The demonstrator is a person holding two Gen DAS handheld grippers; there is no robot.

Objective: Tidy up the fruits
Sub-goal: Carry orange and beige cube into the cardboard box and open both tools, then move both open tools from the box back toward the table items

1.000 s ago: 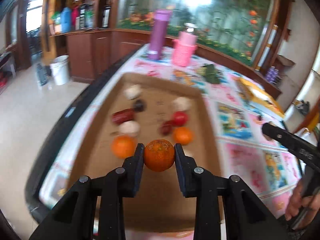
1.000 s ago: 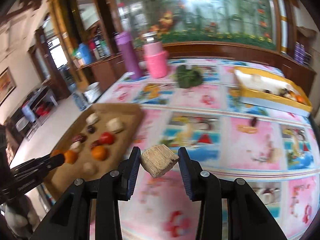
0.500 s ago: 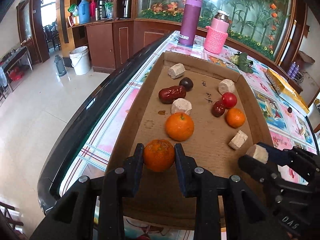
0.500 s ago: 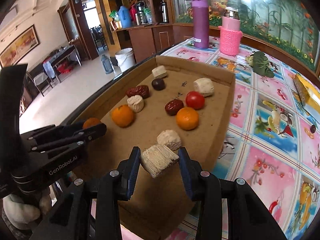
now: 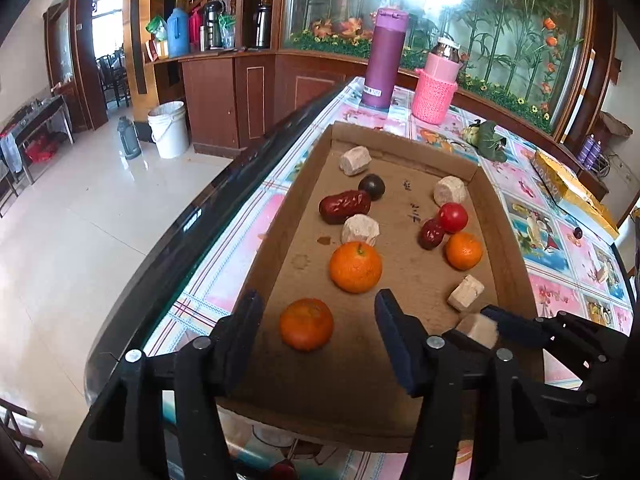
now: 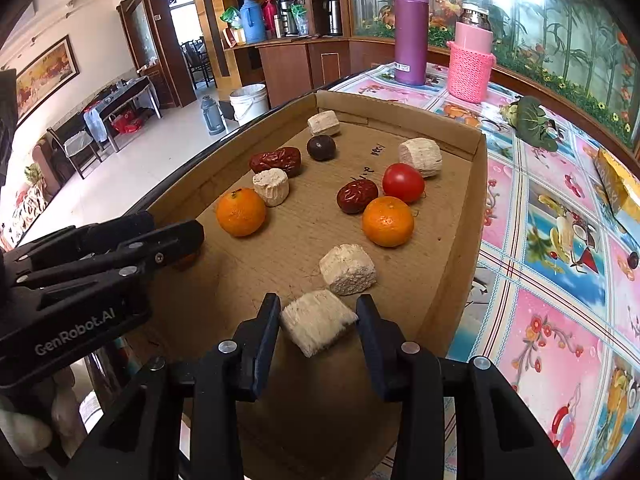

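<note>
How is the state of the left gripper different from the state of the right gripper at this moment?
The left gripper has its jaws spread wide, and the orange between them lies free on the cardboard tray; the right gripper has its jaws close around a pale fibrous chunk. The left gripper is at the tray's near left part, the right gripper at the near right part. Both are black and point over the same tray.
</note>
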